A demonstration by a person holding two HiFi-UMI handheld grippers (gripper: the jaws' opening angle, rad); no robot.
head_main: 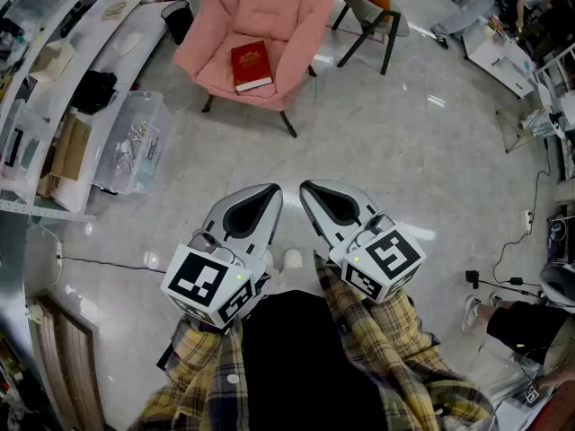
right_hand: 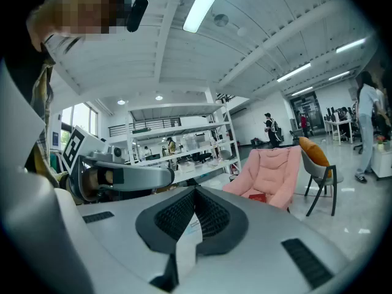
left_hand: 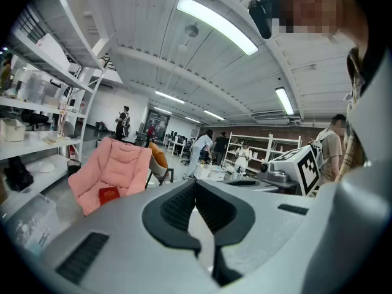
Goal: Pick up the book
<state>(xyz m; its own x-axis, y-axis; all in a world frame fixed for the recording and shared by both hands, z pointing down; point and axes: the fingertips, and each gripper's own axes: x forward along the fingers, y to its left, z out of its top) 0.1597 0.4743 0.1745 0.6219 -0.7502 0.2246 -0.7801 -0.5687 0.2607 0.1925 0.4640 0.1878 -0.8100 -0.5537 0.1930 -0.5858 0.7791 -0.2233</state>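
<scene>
Red hardcover book lay on the soft pink chair, far from both claws. The grey left claw and grey right claw were shut, holding nothing. A clear plastic box held small bits.

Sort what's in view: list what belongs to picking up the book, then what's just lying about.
Belongs to the job: red book on the pink chair; left gripper; right gripper, both shut.
Lying about: clear plastic bin; chair with orange cushion; black waste bin; floor cable.
</scene>
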